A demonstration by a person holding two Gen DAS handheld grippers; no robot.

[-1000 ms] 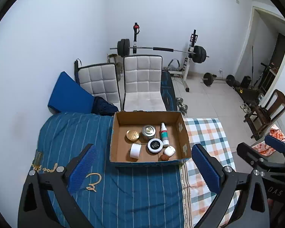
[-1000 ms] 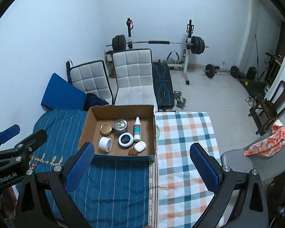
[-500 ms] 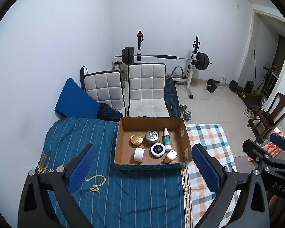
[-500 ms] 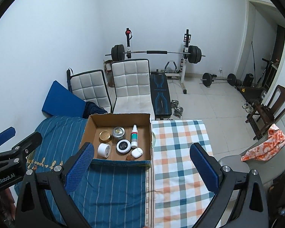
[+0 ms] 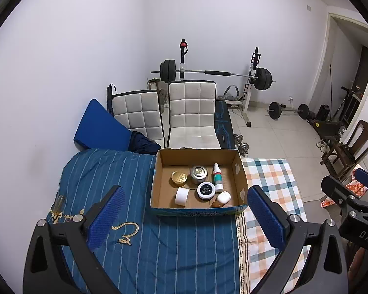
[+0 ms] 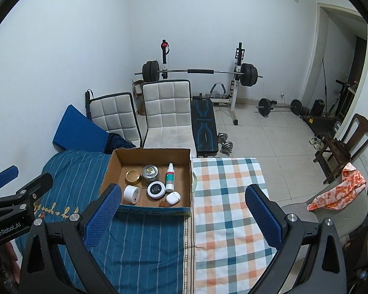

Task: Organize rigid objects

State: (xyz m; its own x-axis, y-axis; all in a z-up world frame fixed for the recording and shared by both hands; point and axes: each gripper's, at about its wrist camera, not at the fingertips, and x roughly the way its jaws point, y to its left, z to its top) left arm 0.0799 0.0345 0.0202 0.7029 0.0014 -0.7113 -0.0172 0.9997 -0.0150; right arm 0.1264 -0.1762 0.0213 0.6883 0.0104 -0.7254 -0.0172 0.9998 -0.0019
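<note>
Left gripper (image 5: 184,216) and right gripper (image 6: 182,214) both gape wide, empty — the cardboard box (image 5: 198,207) of jars lies ahead at the bed's far edge, nearer the left.

Two white chairs (image 5: 191,112) face a barbell rack (image 5: 216,73) — blue mat (image 5: 99,127) beside.

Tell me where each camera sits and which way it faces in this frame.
Left wrist: on the left gripper, looking down over the blue striped cloth at the cardboard box; its own open fingers and the right gripper show.
Right wrist: on the right gripper, further right, over the checked cloth; the left gripper shows.
Shared: box, white chairs, barbell rack.
</note>
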